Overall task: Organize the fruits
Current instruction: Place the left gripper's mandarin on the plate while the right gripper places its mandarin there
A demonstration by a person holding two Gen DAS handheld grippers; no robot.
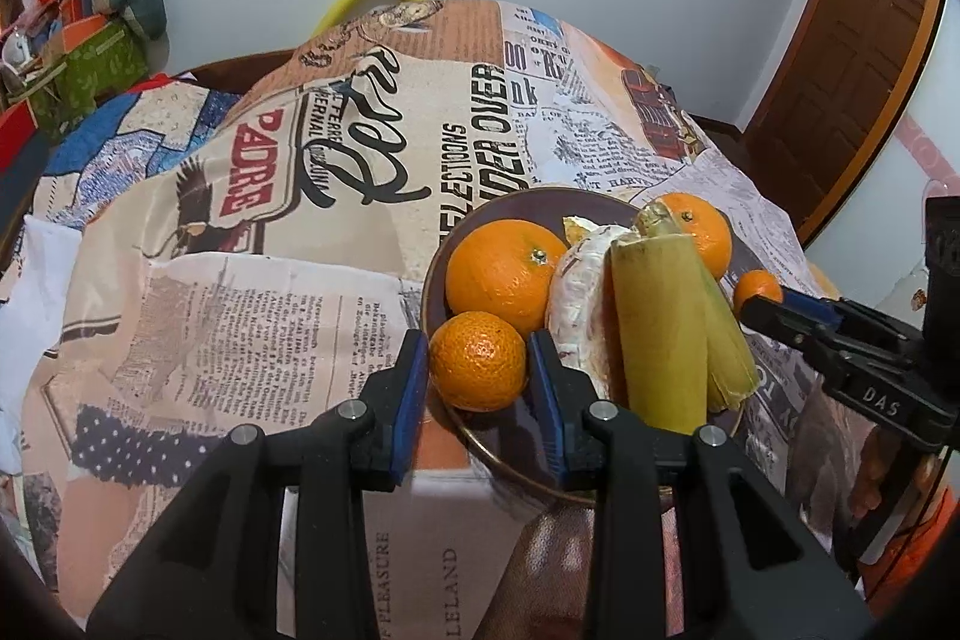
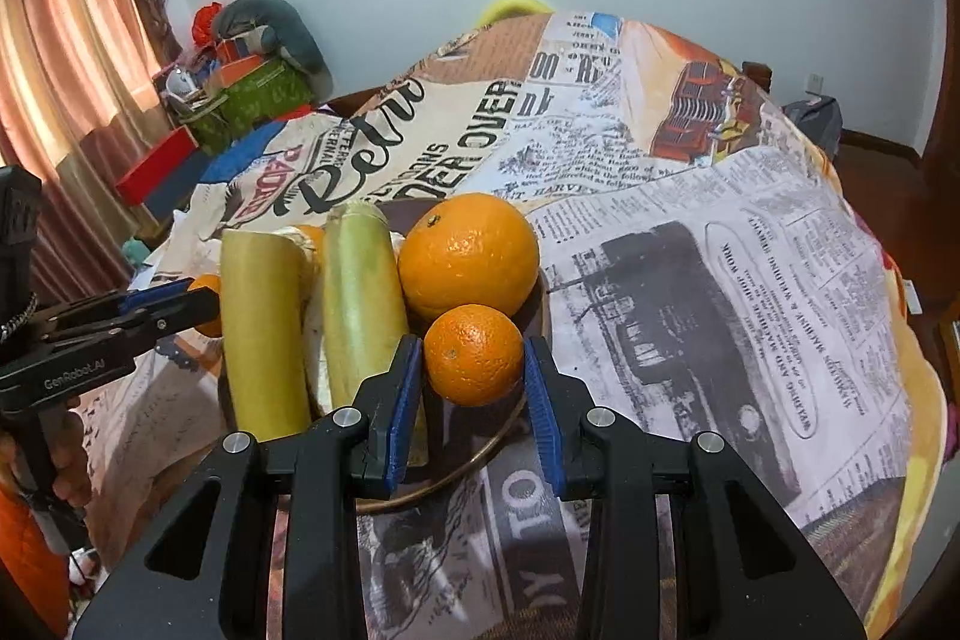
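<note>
A dark round plate (image 1: 433,274) (image 2: 474,460) on the printed cloth holds two large oranges (image 1: 507,274) (image 2: 469,253), two yellow-green stalk pieces (image 1: 663,328) (image 2: 261,334) and a pale peeled fruit (image 1: 579,304). My left gripper (image 1: 478,370) is shut on a small mandarin (image 1: 478,361) over the plate's near rim. My right gripper (image 2: 474,370) is shut on another small mandarin (image 2: 474,353) at the plate's other side; it also shows in the left wrist view (image 1: 757,287). Each gripper shows in the other's view at the frame edge.
The newspaper-print cloth (image 1: 240,280) (image 2: 720,280) covers the whole surface and drops off at its edges. A pile of bags and boxes (image 2: 252,76) stands at the far left by a curtain. A wooden door (image 1: 840,88) is at the right.
</note>
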